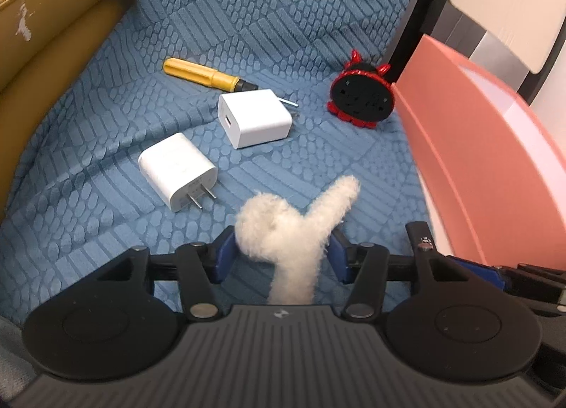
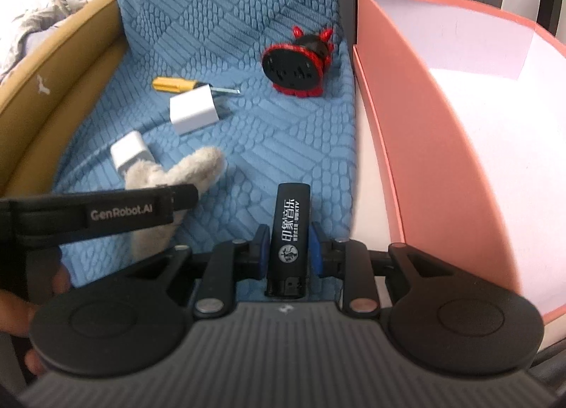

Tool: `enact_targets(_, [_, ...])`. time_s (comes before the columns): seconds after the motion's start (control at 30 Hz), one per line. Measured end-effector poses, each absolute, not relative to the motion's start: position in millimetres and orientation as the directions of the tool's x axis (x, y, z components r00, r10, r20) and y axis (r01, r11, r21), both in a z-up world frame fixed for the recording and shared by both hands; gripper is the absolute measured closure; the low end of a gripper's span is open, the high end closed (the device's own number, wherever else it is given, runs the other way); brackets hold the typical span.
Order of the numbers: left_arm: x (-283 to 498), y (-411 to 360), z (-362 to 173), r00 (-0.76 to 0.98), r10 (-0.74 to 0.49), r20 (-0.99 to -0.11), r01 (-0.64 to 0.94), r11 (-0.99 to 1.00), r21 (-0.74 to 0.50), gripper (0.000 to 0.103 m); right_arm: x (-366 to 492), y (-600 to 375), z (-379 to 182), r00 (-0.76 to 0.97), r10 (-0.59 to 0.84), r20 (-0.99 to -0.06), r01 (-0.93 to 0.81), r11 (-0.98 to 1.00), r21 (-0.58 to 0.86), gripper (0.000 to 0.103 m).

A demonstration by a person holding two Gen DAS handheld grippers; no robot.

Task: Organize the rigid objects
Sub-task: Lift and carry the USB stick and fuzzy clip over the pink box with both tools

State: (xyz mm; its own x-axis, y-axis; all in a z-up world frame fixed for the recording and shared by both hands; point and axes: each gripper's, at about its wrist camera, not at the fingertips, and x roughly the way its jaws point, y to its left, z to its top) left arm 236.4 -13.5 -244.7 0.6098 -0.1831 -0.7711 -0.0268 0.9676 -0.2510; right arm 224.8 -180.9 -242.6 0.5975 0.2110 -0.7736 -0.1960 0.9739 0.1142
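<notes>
My left gripper point(image 1: 283, 249) is shut on a white fluffy plush toy point(image 1: 290, 227), held above the blue textured cloth point(image 1: 247, 19). My right gripper point(image 2: 287, 247) is shut on a black lighter point(image 2: 288, 242) with white print, beside the pink box point(image 2: 442, 160). On the cloth lie two white chargers point(image 1: 178, 171) point(image 1: 256, 118), a yellow screwdriver point(image 1: 208, 75) and a black-and-red round gadget point(image 1: 361, 95). In the right wrist view the plush toy point(image 2: 184, 171), chargers point(image 2: 192, 109) point(image 2: 129, 153), screwdriver point(image 2: 177, 84) and gadget point(image 2: 295, 66) also show.
The pink box stands right of the cloth, open, with a pale inside point(image 2: 495, 89); it also shows in the left wrist view point(image 1: 470, 160). A tan sofa cushion point(image 1: 53, 36) borders the cloth on the left. The left gripper's body point(image 2: 106, 211) crosses the right wrist view.
</notes>
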Motion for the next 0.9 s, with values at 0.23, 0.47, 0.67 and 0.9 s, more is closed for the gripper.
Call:
enact_targets(0.23, [223,-6,-225,0.646,-0.190,-0.739,-0.063,0.952,-0.300,0.048,218,-184,-220,0.635,0.214,-0.743,-0.201,0.973,0.109,0.076])
enact_targets(0.47, [206,4,-200,0.679,-0.208,-0.704,-0.100,0.924,-0.369,0.049,209,-191,-187,0.678,0.216,-0.702,-0.196,0.974,0.110,0.076])
enact_targets(0.67, [186,1,-166,0.702,-0.213,-0.680,-0.103,0.914,-0.393,0.049,196,-196,-151,0.717,0.230,-0.658,-0.203,0.972,0.119,0.076])
enact_targets(0.9, [155,-14,-121,0.737,-0.191,-0.649,-0.087,0.924,-0.372,0.049,172,-204,-114,0.754,0.248,-0.608,-0.220,0.968,0.122,0.076])
